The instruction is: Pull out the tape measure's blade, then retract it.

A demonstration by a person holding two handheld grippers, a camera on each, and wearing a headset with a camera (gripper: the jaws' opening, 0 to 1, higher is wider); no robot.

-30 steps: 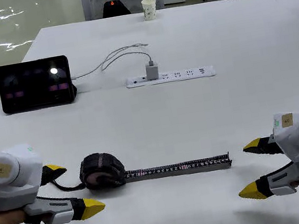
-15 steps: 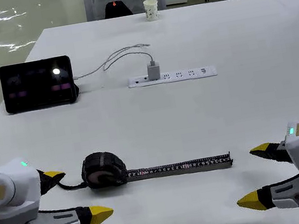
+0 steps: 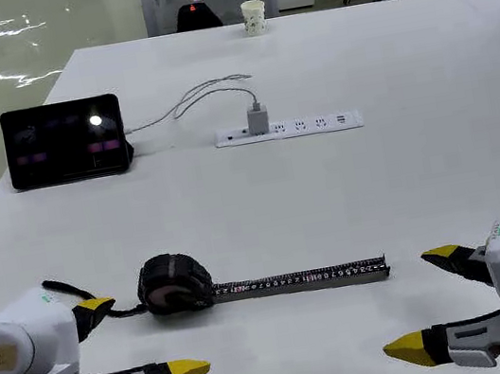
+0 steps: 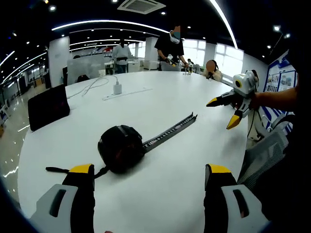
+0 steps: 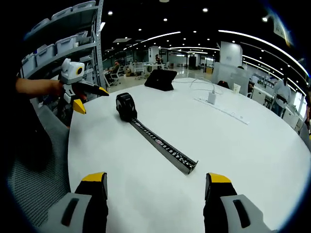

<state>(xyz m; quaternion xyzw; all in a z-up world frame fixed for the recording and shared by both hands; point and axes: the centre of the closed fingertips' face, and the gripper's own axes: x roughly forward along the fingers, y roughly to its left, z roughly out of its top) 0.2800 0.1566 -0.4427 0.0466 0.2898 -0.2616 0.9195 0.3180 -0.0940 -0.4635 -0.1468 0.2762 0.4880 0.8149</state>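
A black tape measure lies on the white table with its blade pulled out to the right, flat on the surface. A black wrist strap trails left from the case. My left gripper is open at the lower left, just short of the case, touching nothing. My right gripper is open at the lower right, a little beyond the blade's end hook. From each gripper view the other gripper shows: the right gripper and the left gripper.
A dark tablet stands at the left, with a cable running to a charger in a white power strip. A paper cup sits at the far edge. People stand across the room.
Both grippers have drawn back toward the near edge, away from the tape measure. The tape measure and its extended blade lie where they were.
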